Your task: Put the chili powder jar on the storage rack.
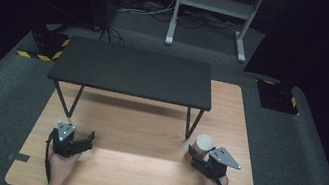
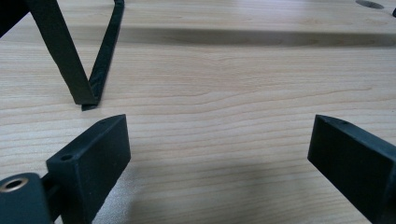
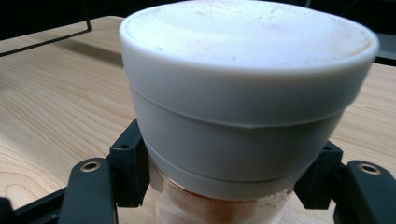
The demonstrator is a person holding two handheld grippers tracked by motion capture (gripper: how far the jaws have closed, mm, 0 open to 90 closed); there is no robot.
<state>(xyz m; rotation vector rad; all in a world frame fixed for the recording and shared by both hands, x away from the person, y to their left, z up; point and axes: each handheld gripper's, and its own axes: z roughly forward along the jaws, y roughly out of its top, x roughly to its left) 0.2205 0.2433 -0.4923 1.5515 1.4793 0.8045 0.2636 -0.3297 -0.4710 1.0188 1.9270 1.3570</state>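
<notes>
Two hand-held grippers over a wooden table, the right one clasping a white-capped jar.

In the high view, the right gripper sits at the lower right, its jaws pressed against the sides of the jar, just below the white cap; brownish powder shows through the clear body. The left gripper, at the lower left, is spread wide with nothing between its jaws. A black shelf stands on the table across the upper middle.

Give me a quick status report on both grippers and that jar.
Left gripper open, empty, over the wooden table. Right gripper shut on white-capped jar of brownish powder. Black shelf stands ahead.
</notes>
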